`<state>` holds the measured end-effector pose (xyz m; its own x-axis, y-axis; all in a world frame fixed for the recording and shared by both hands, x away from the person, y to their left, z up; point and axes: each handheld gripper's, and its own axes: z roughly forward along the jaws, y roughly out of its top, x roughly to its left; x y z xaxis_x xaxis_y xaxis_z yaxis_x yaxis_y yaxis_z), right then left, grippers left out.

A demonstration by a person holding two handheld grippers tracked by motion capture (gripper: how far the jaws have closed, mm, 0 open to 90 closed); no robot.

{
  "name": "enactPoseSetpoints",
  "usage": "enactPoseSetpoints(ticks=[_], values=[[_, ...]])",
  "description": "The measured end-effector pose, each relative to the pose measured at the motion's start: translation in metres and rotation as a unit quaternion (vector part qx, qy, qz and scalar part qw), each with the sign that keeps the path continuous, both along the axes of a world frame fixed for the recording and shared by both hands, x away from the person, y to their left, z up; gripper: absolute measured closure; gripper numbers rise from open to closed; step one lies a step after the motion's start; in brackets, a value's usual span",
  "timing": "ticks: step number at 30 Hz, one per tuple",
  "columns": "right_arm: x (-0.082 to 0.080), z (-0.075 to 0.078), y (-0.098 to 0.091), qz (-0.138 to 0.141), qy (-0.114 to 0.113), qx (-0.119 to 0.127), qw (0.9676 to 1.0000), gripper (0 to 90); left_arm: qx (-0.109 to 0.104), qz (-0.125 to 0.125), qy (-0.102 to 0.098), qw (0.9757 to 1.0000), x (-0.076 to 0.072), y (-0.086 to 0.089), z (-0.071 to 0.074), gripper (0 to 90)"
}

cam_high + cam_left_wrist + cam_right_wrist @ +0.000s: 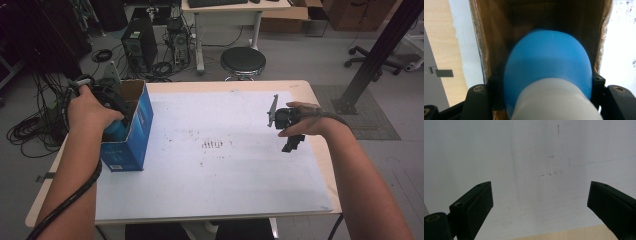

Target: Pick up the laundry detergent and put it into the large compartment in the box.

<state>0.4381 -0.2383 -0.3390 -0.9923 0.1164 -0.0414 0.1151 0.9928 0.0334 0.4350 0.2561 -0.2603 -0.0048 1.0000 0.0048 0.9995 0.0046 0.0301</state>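
High view: blue carton (131, 135) stands open-topped at the left edge of the worktop (225, 175), which is covered by a white sheet (240, 185); the left gripper (112, 112) reaches down into the carton's mouth with a blue object (116, 131) just visible at the carton's rim. The right gripper (290, 131) hangs over the sheet well to the right of the carton, carrying nothing. Left gripper view: the blue object (547, 67) is rounded and smooth, with a whitish neck or cap end (554, 100) toward the camera; it sits between the fingers (495, 91), clenched on its flanks, and pokes into the carton (481, 37) between the brown inner walls. What the object is, cannot tell; likely a light plastic bottle or similar. Judgement: smooth curved skin looks slippery, probably hollow and a bit squeezable, so a grip across the widest belly or just by the neck seems safest; the carton looks light and could tip or slide if nudged. Right gripper view: fingers (474, 205) spread wide apart, released, only the bare sheet (536, 157) beneath them, right of the carton.
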Motion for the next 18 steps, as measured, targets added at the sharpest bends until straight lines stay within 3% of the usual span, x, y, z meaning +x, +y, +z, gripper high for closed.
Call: enactPoseSetpoints(ticks=[18], values=[[0.0, 0.0, 0.001, 0.0, -0.002, -0.001, 1.0, 6.2, 0.006, 0.002, 0.009, 0.9999, 0.002, 0.002, -0.02, 37.4]])
